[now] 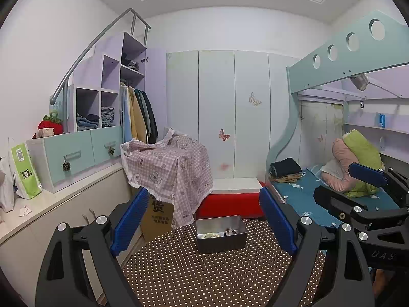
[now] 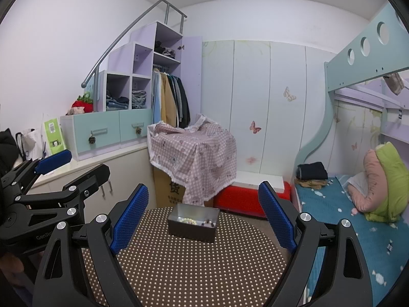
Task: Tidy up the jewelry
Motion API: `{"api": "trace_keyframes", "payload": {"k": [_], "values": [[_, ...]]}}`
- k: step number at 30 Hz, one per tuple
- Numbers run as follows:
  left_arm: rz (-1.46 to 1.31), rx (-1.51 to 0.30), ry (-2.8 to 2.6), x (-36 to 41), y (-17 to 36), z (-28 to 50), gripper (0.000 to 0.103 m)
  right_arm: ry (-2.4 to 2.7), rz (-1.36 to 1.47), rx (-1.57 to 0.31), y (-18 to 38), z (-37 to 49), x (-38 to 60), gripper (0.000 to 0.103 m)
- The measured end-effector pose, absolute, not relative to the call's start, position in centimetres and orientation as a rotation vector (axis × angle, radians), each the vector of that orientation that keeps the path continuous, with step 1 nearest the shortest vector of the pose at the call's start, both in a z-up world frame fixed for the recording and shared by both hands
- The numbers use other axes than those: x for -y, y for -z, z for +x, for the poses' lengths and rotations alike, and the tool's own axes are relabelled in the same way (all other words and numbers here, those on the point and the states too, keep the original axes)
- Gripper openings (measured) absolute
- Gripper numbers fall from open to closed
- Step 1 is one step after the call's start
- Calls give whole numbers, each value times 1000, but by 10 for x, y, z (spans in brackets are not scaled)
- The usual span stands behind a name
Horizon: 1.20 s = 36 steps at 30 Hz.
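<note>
Since both grippers are hanging back from the work with nothing in them, the risks are all about the approach. The left gripper (image 1: 203,220) has its fingers spread wide and empty, and the right gripper (image 2: 203,217) is the same, wide and empty. The metal tin (image 1: 221,240) sits toward the far side of the polka-dot bench (image 1: 204,276), and the jewelry is already down inside it: a pale bead bracelet (image 1: 208,235) on one side of the floor and a darker bead bracelet (image 1: 231,231) next to it. From the right wrist view they look just beside each other, can't tell if they're actually touching.

What I'd worry about:

- The tin walls are tall and the bracelets lie flat on the bottom, so wide fingers coming in at a shallow angle would probably hit the rim and shove the tin along the bench instead of reaching anything.
- The tin looks light and sits near the bench's far edge, so a good shove could send it off toward the red box (image 1: 230,202) behind.
- Beads are round and slippery, so a pinch on one bead could let the strand squirt out.
- With the two strands that close, grabbing one may drag the other along.
- Both grippers are close side by side, so going for the tin together could clash.
</note>
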State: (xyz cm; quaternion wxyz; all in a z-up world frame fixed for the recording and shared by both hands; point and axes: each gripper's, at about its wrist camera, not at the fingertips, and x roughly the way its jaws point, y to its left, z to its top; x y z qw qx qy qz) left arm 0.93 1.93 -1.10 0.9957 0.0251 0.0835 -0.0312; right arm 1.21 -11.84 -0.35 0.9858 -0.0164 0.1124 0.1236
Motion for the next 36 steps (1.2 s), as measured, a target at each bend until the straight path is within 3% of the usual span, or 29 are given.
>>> {"api": "trace_keyframes", "payload": {"k": [36], "values": [[40, -161, 63, -14, 8, 10, 86, -237, -41, -227, 15, 11, 123, 89]]}}
